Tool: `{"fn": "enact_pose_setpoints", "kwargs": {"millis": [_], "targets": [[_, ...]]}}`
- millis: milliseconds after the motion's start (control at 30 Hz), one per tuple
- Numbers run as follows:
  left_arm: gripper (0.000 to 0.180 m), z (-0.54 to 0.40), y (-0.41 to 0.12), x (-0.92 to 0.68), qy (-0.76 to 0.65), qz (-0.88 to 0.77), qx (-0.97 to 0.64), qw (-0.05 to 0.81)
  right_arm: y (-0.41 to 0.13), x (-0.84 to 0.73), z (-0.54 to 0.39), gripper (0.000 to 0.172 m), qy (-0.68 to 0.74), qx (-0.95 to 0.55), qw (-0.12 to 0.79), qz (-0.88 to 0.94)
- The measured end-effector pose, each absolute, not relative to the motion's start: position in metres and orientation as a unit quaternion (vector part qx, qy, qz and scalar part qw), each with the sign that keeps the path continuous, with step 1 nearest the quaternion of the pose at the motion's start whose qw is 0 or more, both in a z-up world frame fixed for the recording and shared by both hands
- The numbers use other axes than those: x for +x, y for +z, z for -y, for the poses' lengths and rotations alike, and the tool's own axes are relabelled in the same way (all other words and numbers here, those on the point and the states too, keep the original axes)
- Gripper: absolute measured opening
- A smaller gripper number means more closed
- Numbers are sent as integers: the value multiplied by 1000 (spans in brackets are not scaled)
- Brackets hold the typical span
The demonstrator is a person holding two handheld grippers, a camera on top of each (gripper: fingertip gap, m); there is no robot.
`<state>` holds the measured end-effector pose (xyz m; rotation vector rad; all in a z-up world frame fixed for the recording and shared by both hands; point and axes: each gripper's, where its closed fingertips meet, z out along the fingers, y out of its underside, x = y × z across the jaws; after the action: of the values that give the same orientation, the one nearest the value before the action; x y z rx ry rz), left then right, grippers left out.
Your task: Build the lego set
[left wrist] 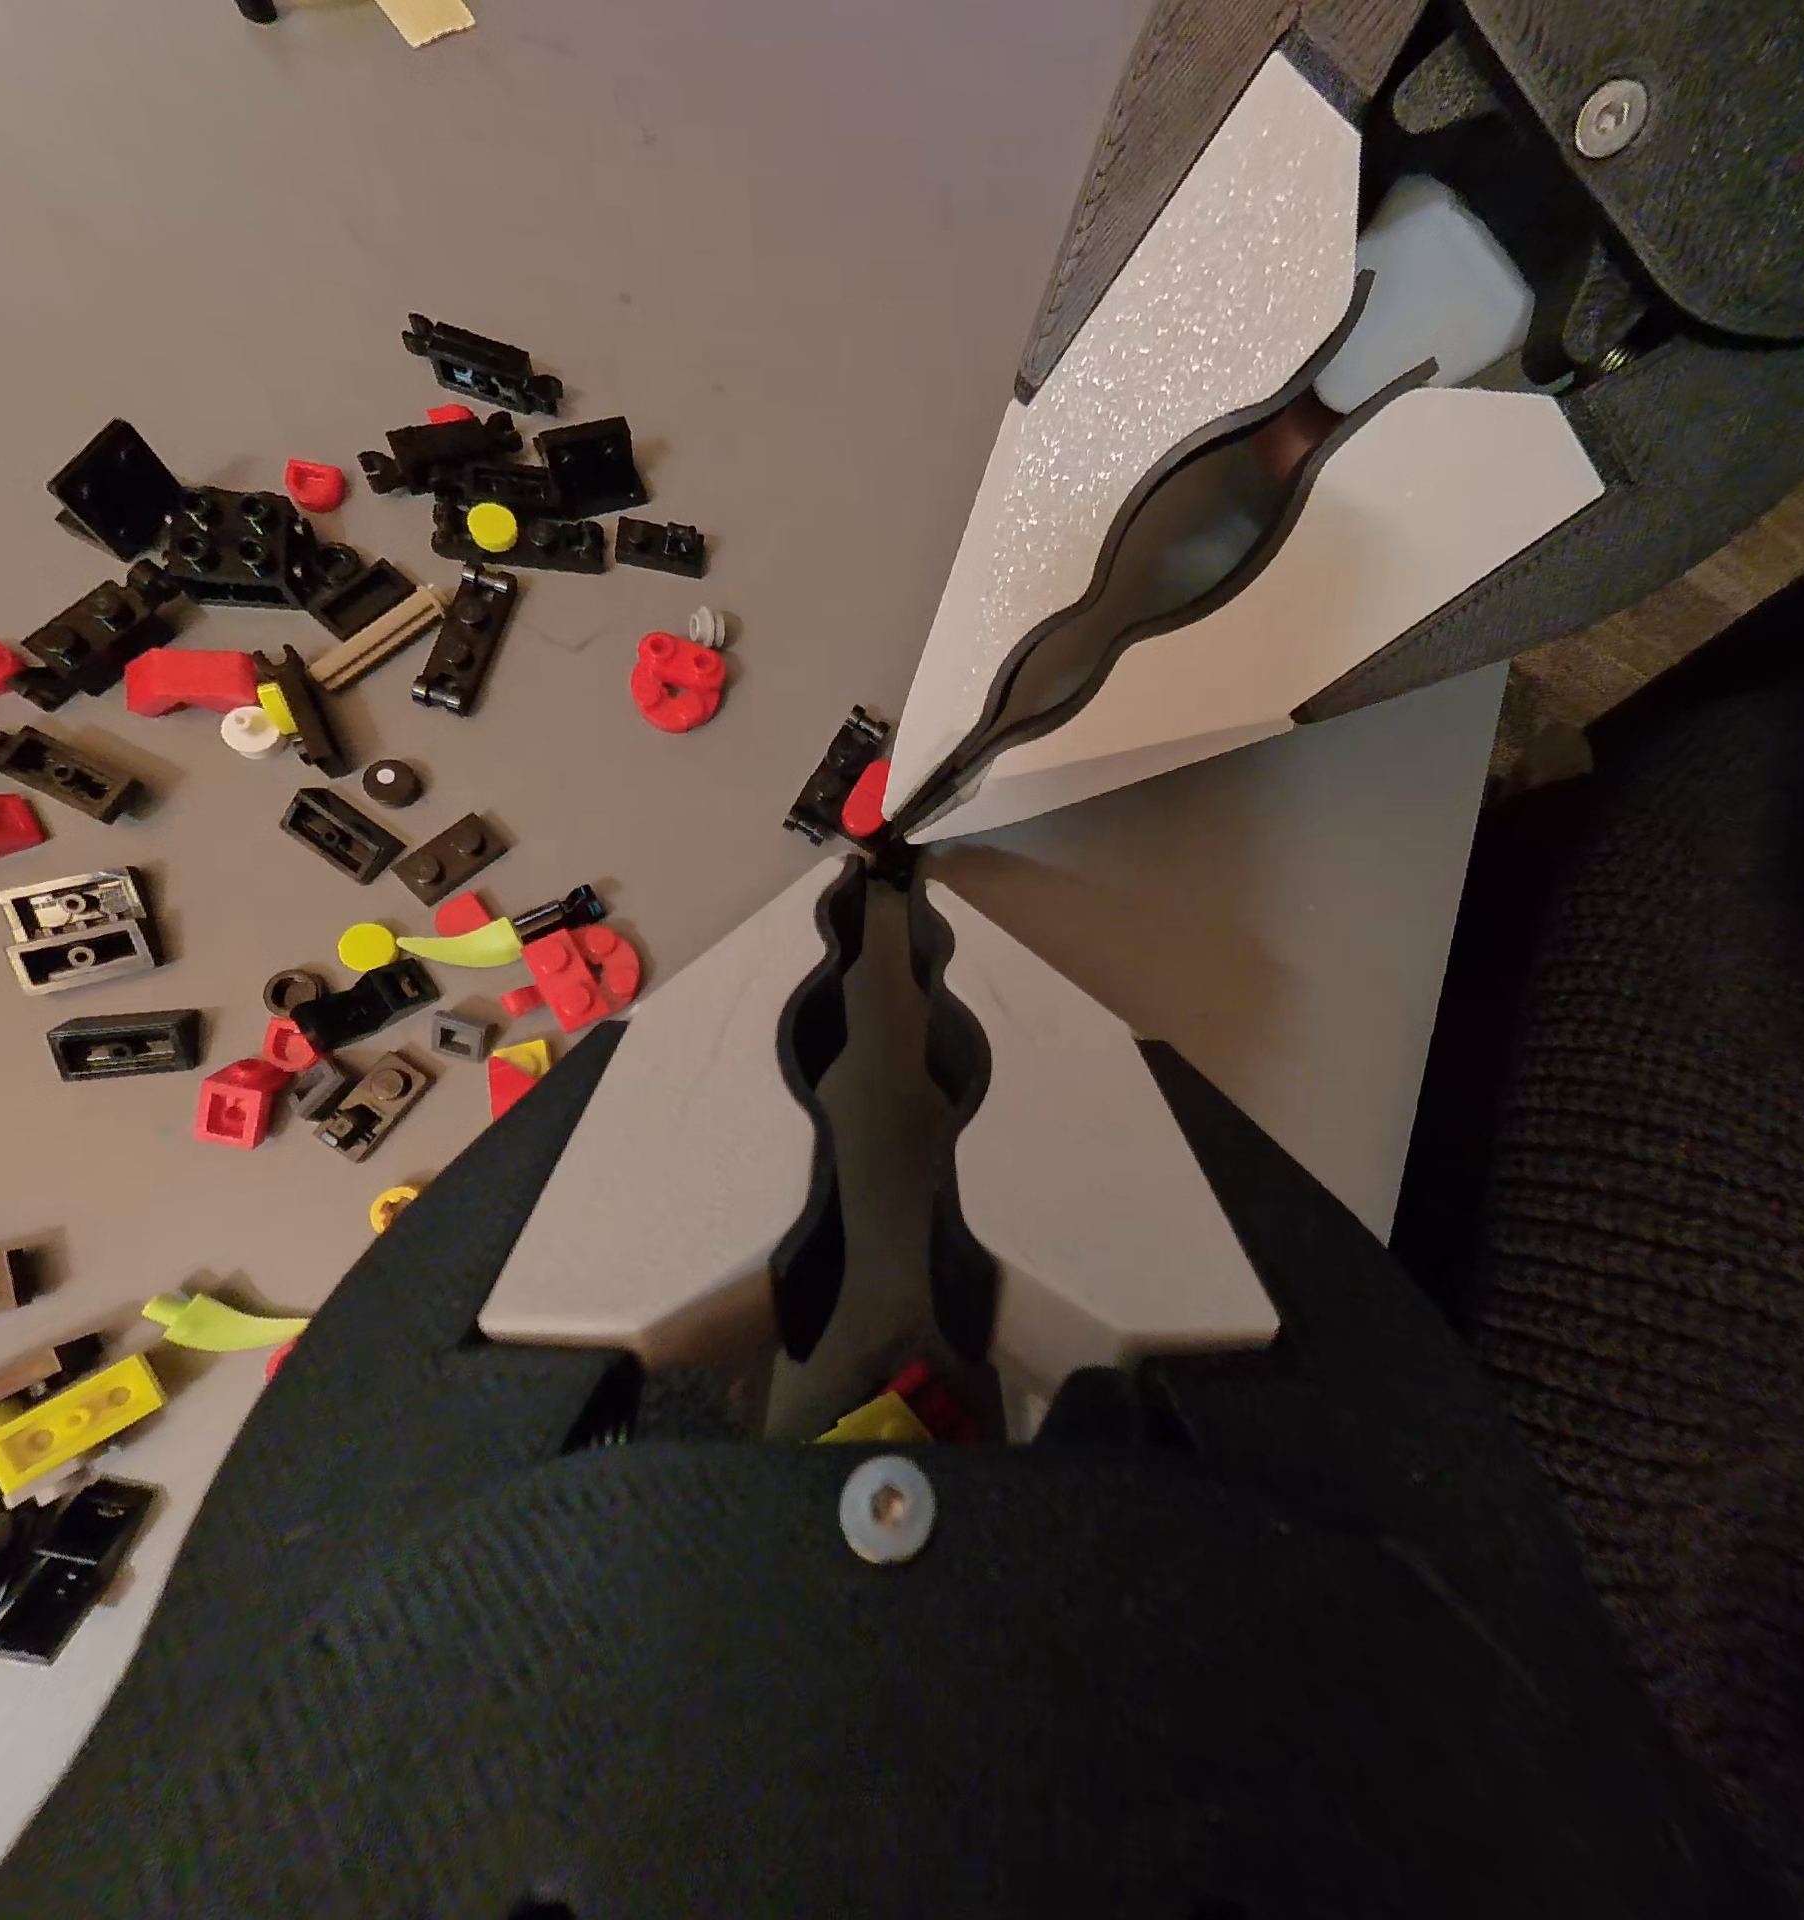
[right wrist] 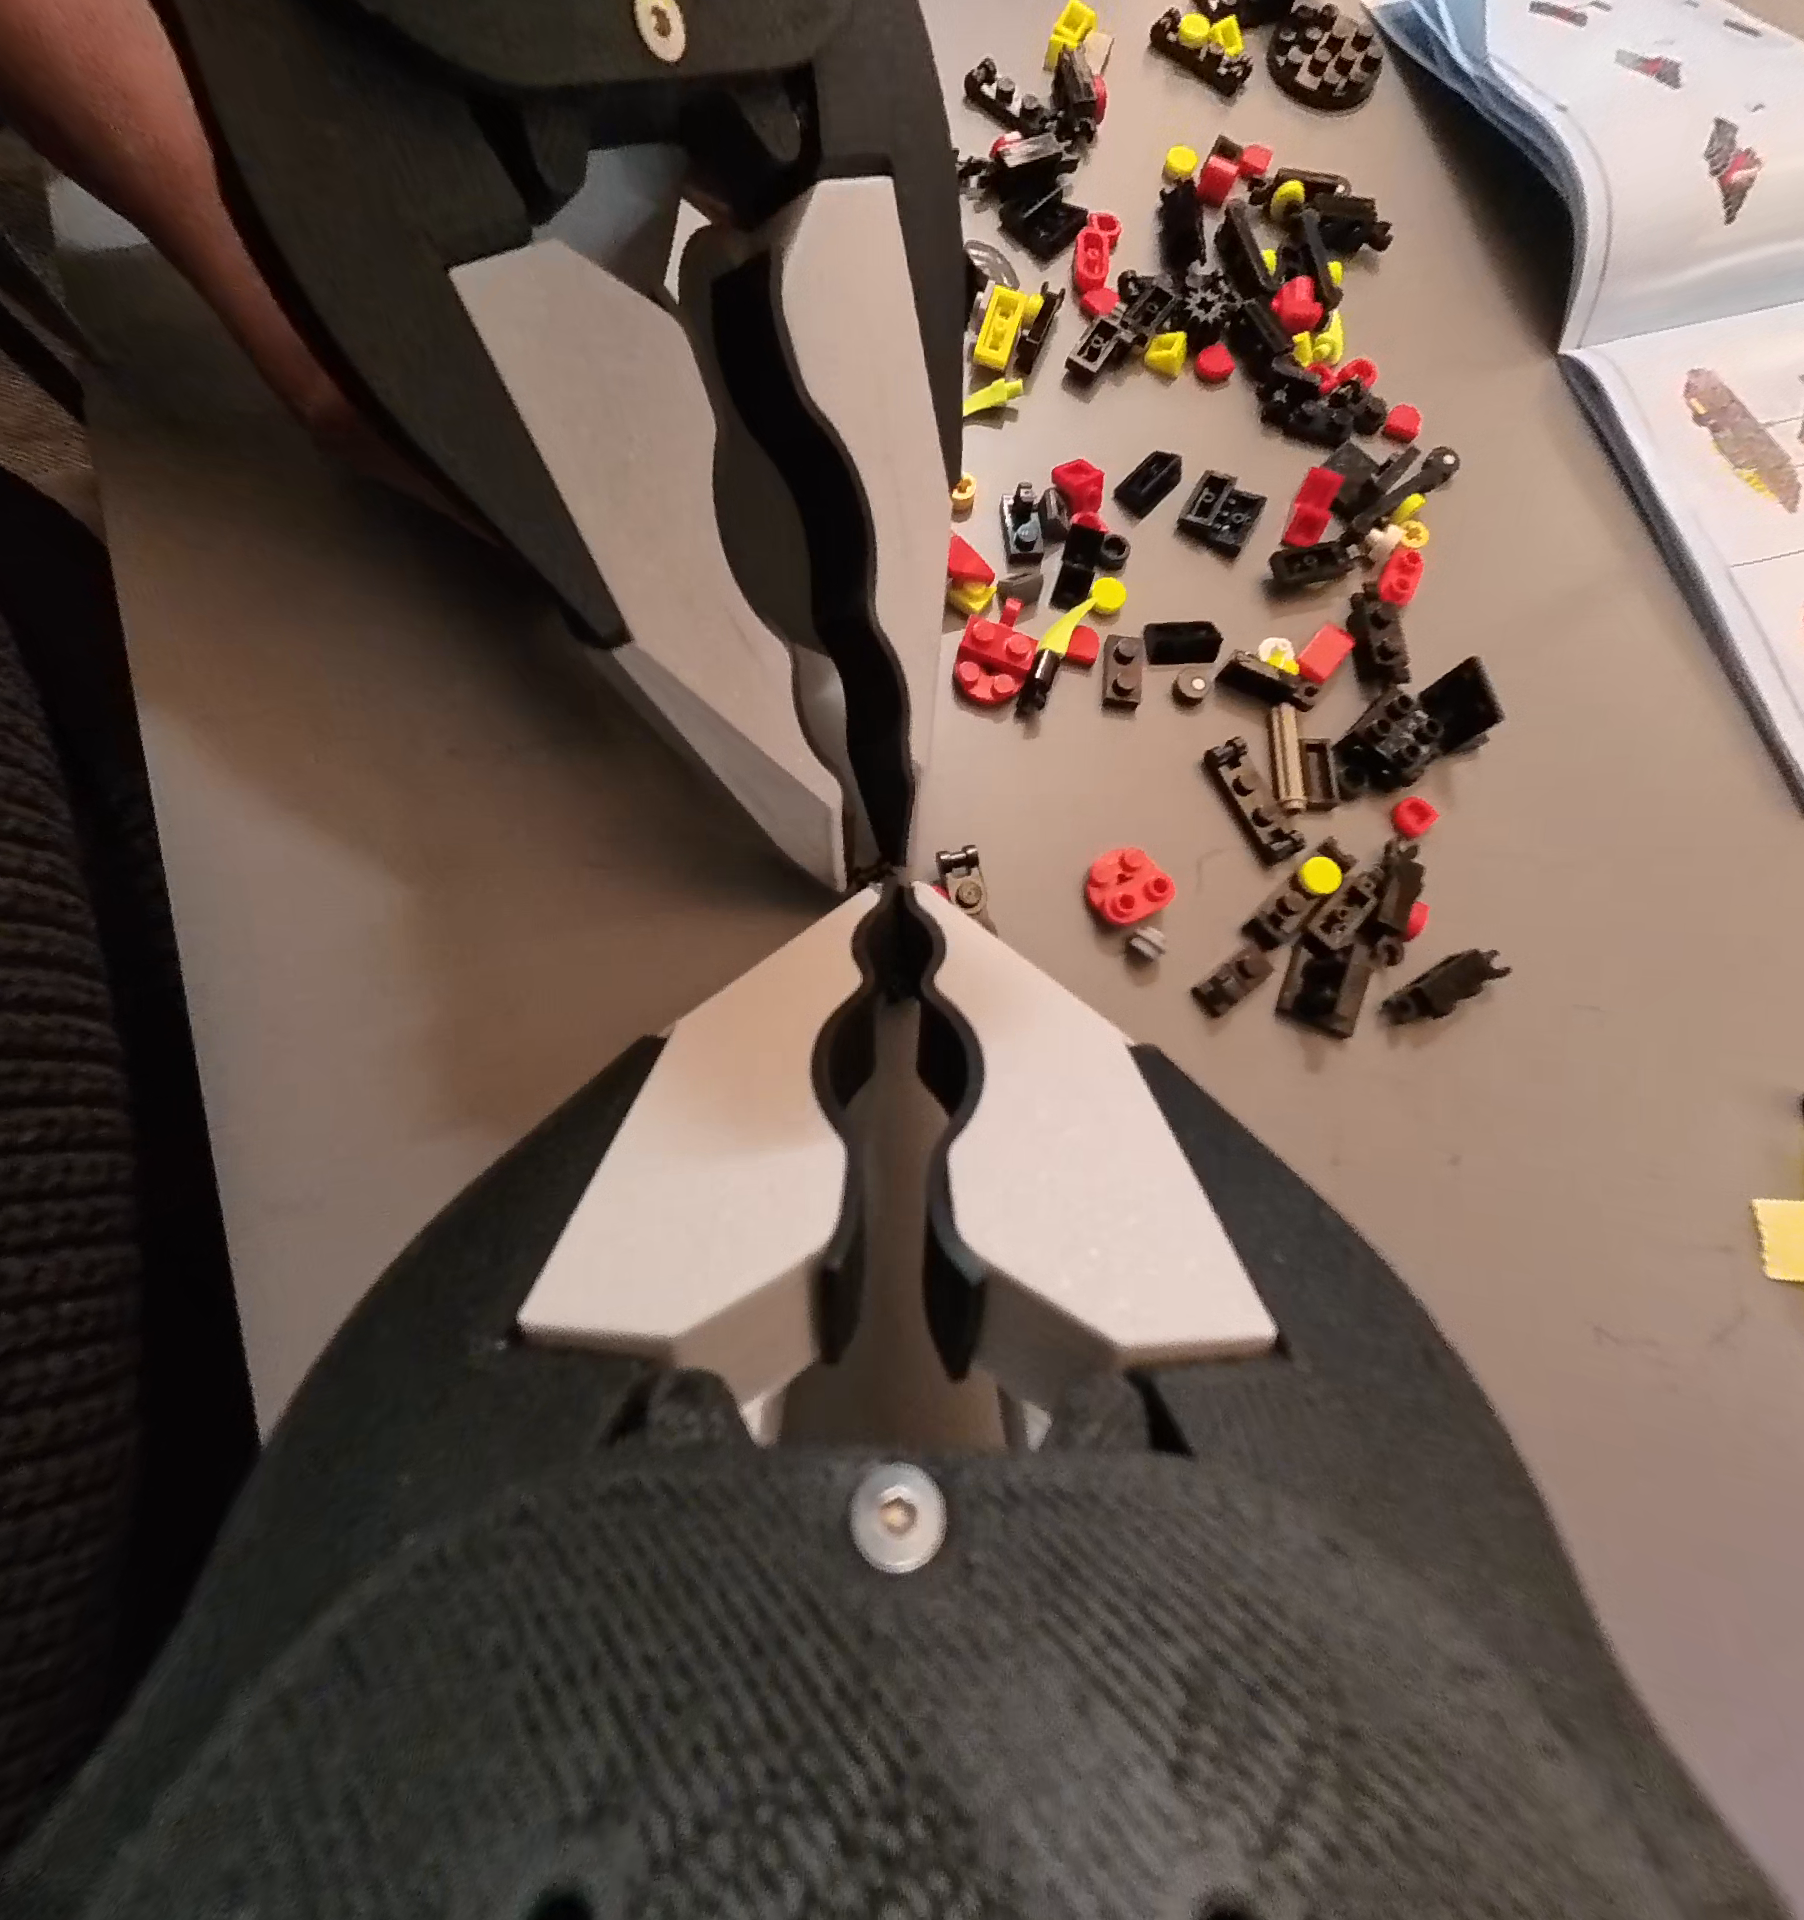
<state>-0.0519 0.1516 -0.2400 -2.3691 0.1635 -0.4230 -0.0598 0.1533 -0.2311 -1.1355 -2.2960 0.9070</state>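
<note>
My left gripper (left wrist: 885,871) is shut on a small black piece (left wrist: 887,868), pinched at the very tips just above the grey table (left wrist: 1189,987). My right gripper (right wrist: 893,902) is shut, with its pads together. It shows in the left wrist view (left wrist: 903,821), coming in from the upper right, tip to tip with the left gripper. A black plate with clip ends (left wrist: 836,774) carrying a red rounded tile (left wrist: 865,798) sits right beside both tips. I cannot tell if it joins the pinched piece. The left gripper (right wrist: 877,847) and the plate (right wrist: 971,883) also show in the right wrist view.
Loose black, red and yellow bricks (left wrist: 358,623) are spread over the table, with a red round plate (right wrist: 1130,883) nearest. An open instruction booklet (right wrist: 1708,364) lies at the far right. The table edge (left wrist: 1449,935) borders dark knitted cloth (left wrist: 1656,1247). A person's arm (right wrist: 150,208) is behind the left gripper.
</note>
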Motion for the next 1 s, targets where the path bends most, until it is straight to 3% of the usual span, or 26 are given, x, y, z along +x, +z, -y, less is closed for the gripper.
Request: {"fn": "enact_pose_setpoints", "kwargs": {"millis": [1000], "targets": [[6,-154,-235,-54,-164,-54,-914,367,-226,-60,-174,1,327,-435,217,810]]}}
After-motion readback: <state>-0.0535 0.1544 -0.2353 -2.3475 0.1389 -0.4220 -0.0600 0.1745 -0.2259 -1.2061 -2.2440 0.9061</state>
